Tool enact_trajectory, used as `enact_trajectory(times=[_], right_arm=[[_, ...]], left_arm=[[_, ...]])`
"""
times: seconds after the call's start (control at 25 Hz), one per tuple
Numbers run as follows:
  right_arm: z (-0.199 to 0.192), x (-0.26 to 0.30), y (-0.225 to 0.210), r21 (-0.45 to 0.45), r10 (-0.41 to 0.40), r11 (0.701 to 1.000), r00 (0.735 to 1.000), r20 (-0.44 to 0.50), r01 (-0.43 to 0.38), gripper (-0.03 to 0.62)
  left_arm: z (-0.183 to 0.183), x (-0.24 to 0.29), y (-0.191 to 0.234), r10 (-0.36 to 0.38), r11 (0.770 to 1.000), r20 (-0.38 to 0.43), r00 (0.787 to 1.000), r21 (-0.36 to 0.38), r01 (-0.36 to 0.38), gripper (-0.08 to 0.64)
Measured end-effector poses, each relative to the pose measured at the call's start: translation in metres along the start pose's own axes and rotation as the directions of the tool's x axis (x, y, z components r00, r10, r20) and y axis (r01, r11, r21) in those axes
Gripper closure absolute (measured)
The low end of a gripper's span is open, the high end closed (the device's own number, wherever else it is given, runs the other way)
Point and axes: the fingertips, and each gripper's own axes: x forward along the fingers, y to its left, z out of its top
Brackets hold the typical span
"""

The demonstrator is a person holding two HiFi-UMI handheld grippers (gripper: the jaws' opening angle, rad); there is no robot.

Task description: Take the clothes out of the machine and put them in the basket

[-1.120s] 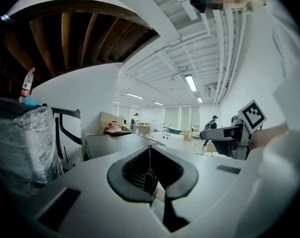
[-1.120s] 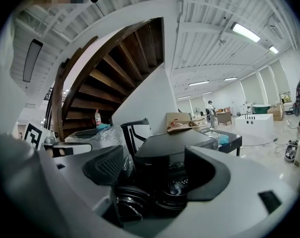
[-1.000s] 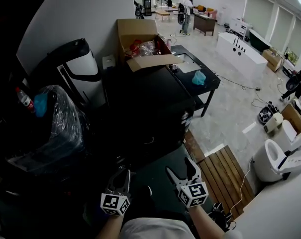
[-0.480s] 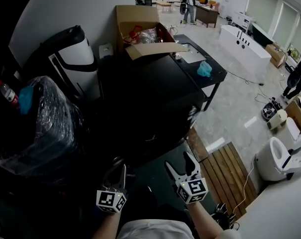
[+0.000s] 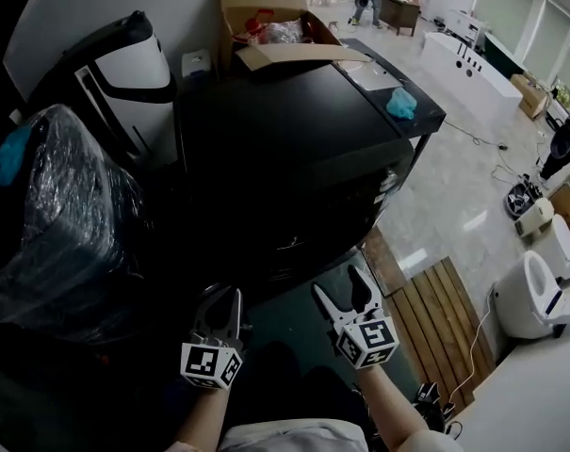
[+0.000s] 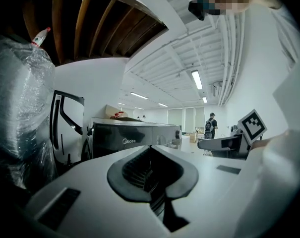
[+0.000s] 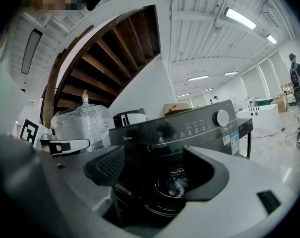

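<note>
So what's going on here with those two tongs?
A person faces a dark washer, tongs in each hand. The left tongs are shut, the right tongs open and pointing at the drum. Both are empty, so no clothes have been picked up yet.

Left gripper point(image 5: 222, 298) jaws together, right gripper point(image 5: 337, 285) jaws apart (side by side).

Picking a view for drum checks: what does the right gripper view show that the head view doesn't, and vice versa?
Right gripper view only: the machine front with its dial and drum opening, framed by the open right tongs. Head view only: the machine's top, cardboard box, wooden slats on the floor. Both: the black machine, the plastic-wrapped bundle.
</note>
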Motion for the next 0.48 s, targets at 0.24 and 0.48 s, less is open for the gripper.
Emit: enact_trajectory(times=[0.24, 0.48], right_arm=[[-0.053, 0.03, -0.021, 0.019, 0.01, 1.0, 1.0, 0.015, -0.011, 0.238], [-0.107, 0.045, -0.032, 0.074, 0.068, 0.995, 0.996, 0.051, -0.072, 0.241]], left_arm=[[-0.036, 0.014, 0.008, 0.029, 0.999, 0.039, 0.999, 0.037, -0.031, 0.538], [-0.084, 0.023, 0.007, 0.007, 1.0, 0.056, 0.998, 0.009, -0.008, 0.538]])
